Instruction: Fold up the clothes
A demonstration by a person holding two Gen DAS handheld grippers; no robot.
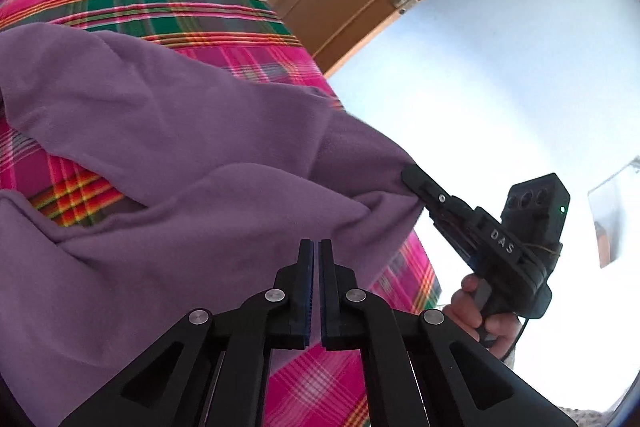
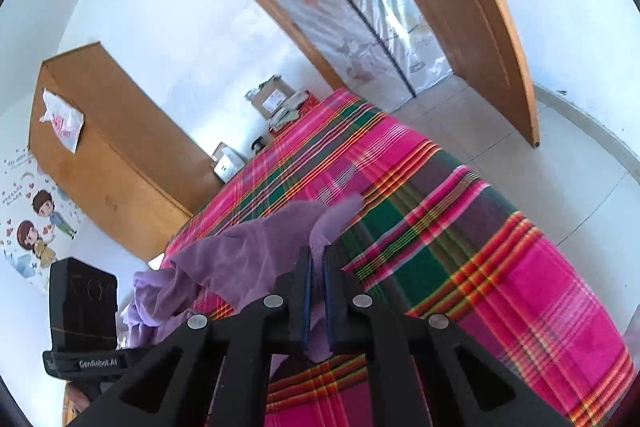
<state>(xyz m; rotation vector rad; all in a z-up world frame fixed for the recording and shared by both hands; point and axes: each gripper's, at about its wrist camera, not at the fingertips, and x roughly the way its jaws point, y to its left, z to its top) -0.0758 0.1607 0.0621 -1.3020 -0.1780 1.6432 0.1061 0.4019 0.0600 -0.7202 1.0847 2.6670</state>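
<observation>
**A:** Start at the left gripper (image 1: pixel 316 247). How do its jaws stand?

**B:** Nearly together, with only a thin slit between the blue pads (image 1: pixel 307 291). The purple garment (image 1: pixel 160 131) lies right behind the tips, but I see no cloth in the slit itself, so I cannot tell whether it is pinching anything.

**A:** And the right gripper (image 2: pixel 316 255)?

**B:** Its jaws are drawn in on a fold of the purple garment; in the right wrist view the cloth runs between the pads and comes out both above and below them. From the left wrist view the same gripper shows from outside, its black tip buried in a bunched corner of the fabric, with a hand (image 1: pixel 476 311) around the handle lower down.

**A:** Where does the garment sit overall?

**B:** Partly lifted, partly draped over the plaid bedcover (image 2: pixel 480 227), which is pink, green and red. The cloth stretches from the right gripper's tip across to the left side of the left wrist view, sagging in soft folds, with a patch of plaid showing through a gap beneath it.

**A:** Further out?

**B:** A wooden door (image 2: pixel 472 7) stands open beside a doorway hung with a clear plastic curtain (image 2: pixel 360 7). A wooden cabinet (image 2: pixel 112 155) stands against the white wall, cartoon stickers (image 2: pixel 36 227) next to it, and some boxes (image 2: pixel 276 95) sit past the far end of the bed.
</observation>
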